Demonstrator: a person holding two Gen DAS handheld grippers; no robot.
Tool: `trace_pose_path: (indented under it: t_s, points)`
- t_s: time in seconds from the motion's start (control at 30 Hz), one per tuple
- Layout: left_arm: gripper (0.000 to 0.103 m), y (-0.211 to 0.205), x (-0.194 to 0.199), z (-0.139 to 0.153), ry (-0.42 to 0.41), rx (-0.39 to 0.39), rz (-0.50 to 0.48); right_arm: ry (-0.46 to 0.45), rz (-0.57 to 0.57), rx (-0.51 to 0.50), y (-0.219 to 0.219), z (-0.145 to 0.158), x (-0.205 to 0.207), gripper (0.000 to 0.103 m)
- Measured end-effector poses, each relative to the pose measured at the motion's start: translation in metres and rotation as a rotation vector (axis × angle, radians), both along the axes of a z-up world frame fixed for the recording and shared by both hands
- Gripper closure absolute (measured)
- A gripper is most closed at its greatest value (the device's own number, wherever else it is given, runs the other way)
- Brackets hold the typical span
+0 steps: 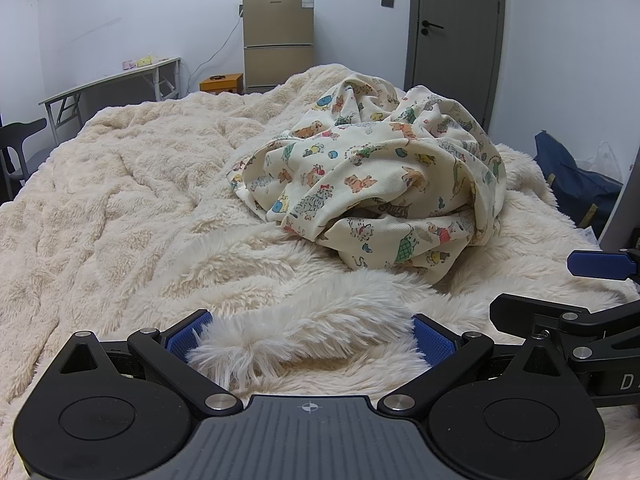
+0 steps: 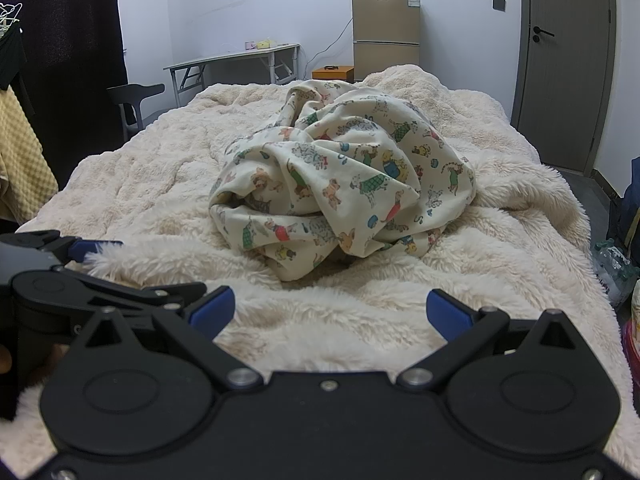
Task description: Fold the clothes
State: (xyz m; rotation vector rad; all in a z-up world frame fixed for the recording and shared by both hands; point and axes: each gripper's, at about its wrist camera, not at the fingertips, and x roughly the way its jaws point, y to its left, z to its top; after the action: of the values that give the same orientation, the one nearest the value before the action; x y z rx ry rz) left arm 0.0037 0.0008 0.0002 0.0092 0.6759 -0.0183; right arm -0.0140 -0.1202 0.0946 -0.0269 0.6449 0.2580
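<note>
Item 1, far left: chair [image 2: 136, 100] and folding counter [image 2: 232, 58] against the wall, beyond the bed; small items sat on the counter, too small for me to identify.

Item 2, left tool [image 1: 312, 340]: I had it low over the blanket [image 1: 120, 200], jaws spread wide, nothing between them but fleece pile brushing the blue pads [image 1: 434, 340]. Not holding the garment.

Item 3, centre: garment [image 2: 344, 184], cream cloth printed with small dogs, lay in a crumpled heap on the blanket, ahead of both tools and apart from them. No edge, sleeve or hem was laid flat; I could not tell what kind of clothing it was from the heap.

Item 4, right tool [image 2: 330, 312]: just beside the left tool, also low over the blanket, jaws wide and empty.

Item 5, back and right: fridge [image 2: 386, 32] with jars on top, orange box [image 2: 333, 72] on the floor beside it, closed door [image 2: 568, 64].

Progress, by my judgement: nothing folded so far. All steps remained: reach the heap, find corners or a hem, lift and spread it flat, then make the folds.
</note>
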Motion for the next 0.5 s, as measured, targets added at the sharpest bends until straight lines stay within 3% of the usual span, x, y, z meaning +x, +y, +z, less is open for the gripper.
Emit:
trace_pose_path:
  t_s: [0.5]
  points:
    - [0.000, -0.0001, 0.0009, -0.0022, 0.002, -0.002, -0.002, 0.004, 0.001, 0.002, -0.0002, -0.0015, 0.0003, 0.000]
